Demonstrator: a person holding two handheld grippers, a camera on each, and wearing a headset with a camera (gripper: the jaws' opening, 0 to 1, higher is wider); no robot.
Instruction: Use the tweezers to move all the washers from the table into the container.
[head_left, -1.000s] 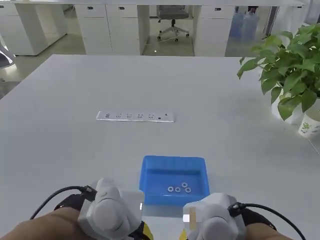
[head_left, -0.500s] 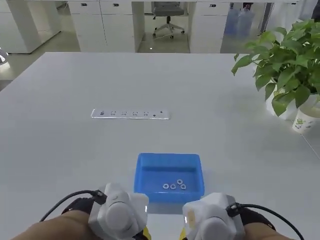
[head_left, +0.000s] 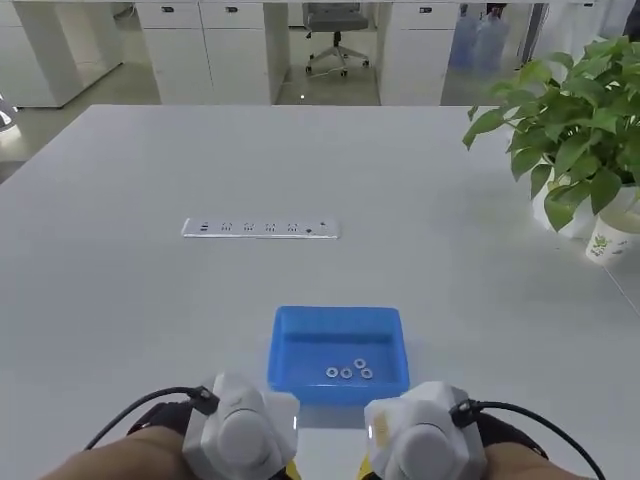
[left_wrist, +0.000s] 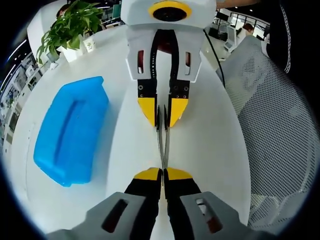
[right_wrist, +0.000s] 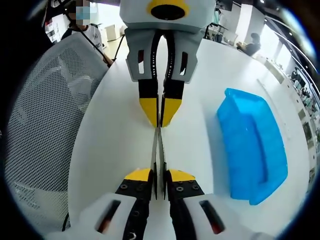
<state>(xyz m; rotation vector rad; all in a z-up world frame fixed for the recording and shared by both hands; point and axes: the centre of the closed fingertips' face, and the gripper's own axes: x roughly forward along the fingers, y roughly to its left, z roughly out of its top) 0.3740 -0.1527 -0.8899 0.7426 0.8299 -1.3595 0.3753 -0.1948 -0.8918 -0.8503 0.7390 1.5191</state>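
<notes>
A blue tray (head_left: 338, 325) sits on the white table with several small washers (head_left: 347, 371) inside it. Just in front of it, at the near edge, the white housings of my left gripper (head_left: 240, 440) and right gripper (head_left: 420, 445) face each other. Thin metal tweezers (left_wrist: 163, 142) span the gap between them. My left gripper (left_wrist: 162, 173) is shut on one end, and my right gripper (left_wrist: 163, 111) is shut on the other. In the right gripper view, the right gripper (right_wrist: 159, 176) clamps the tweezers (right_wrist: 157, 147) opposite the left gripper (right_wrist: 160, 111), with the tray (right_wrist: 252, 145) to one side.
A white power strip (head_left: 262, 228) lies mid-table beyond the tray. A potted plant (head_left: 575, 130) with a small cup (head_left: 603, 243) stands at the right edge. A mesh office chair (left_wrist: 280, 130) is behind me, close to the table edge.
The head camera has shifted a little. Both grippers sit slightly lower in the picture, still close together at the near edge. The tray and washers have not moved.
</notes>
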